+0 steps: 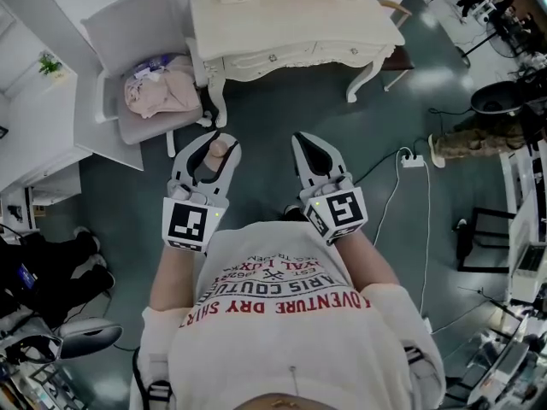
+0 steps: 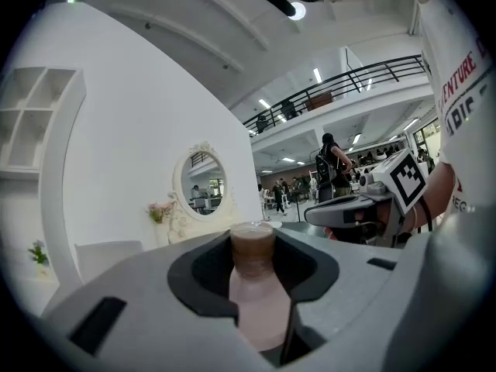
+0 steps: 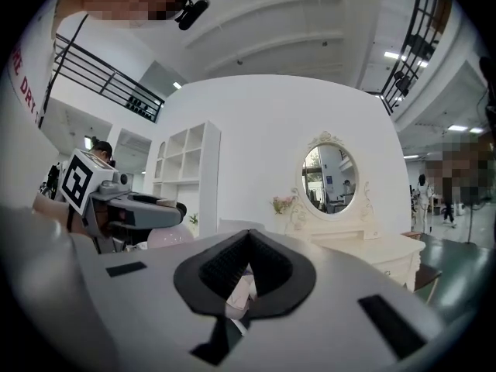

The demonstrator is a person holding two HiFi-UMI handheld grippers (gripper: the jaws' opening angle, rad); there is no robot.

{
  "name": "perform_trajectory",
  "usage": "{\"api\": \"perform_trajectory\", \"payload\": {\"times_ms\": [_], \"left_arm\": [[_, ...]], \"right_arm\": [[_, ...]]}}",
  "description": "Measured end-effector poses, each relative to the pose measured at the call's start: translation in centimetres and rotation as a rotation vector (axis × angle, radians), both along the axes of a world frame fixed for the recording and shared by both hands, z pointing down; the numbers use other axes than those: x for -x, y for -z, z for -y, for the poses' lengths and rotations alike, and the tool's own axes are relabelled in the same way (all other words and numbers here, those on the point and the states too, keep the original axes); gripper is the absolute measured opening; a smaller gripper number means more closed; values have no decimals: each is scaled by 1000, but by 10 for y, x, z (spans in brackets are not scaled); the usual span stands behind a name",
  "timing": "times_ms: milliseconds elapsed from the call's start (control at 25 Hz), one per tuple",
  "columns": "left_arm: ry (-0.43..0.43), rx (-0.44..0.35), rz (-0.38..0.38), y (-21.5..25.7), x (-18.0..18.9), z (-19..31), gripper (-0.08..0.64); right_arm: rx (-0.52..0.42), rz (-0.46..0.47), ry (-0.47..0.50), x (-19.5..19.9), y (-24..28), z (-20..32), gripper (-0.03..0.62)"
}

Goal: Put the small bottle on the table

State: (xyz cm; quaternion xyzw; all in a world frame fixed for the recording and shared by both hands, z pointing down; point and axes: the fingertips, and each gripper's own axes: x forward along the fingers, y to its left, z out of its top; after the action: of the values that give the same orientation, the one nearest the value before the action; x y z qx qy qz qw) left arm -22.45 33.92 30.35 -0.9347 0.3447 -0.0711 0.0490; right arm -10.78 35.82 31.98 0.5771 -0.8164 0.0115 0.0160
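My left gripper (image 1: 217, 138) is shut on the small bottle (image 1: 210, 156), a pale pink bottle with a brown cap. In the left gripper view the bottle (image 2: 256, 285) stands upright in the hollow between the jaws, cap uppermost. My right gripper (image 1: 306, 143) is held level beside it, shut with nothing between its jaws; its tips (image 3: 246, 242) meet in the right gripper view. The cream dressing table (image 1: 291, 32) stands ahead of both grippers, some way off. Its oval mirror (image 3: 329, 178) shows in both gripper views.
A grey chair (image 1: 128, 24) with pink cloth (image 1: 158, 88) on its seat stands left of the table. White shelving (image 1: 34, 118) is further left. A power strip (image 1: 413, 161) and cable lie on the dark floor at right. People walk in the hall behind.
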Motion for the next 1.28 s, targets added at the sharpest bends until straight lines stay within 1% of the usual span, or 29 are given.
{"api": "perform_trajectory", "payload": {"times_ms": [120, 280, 480, 680, 960, 1160, 1280], "left_arm": [[5, 13, 1, -2, -6, 4, 137], [23, 27, 6, -8, -19, 16, 137], [64, 39, 20, -19, -44, 46, 137], [132, 37, 11, -20, -84, 94, 137], [228, 58, 5, -24, -157, 176, 137], [274, 63, 3, -26, -207, 229, 137], [296, 65, 7, -28, -232, 258, 137]], "right_arm": [[-3, 8, 12, -6, 2, 5, -2], [7, 19, 18, -23, -4, 18, -2], [-1, 7, 71, -46, -13, 51, -2], [5, 6, 116, -92, -17, 102, -2], [16, 2, 210, -168, -14, 190, -2], [23, 1, 256, -217, -15, 248, -2], [27, 1, 279, -241, -16, 279, -2]]}}
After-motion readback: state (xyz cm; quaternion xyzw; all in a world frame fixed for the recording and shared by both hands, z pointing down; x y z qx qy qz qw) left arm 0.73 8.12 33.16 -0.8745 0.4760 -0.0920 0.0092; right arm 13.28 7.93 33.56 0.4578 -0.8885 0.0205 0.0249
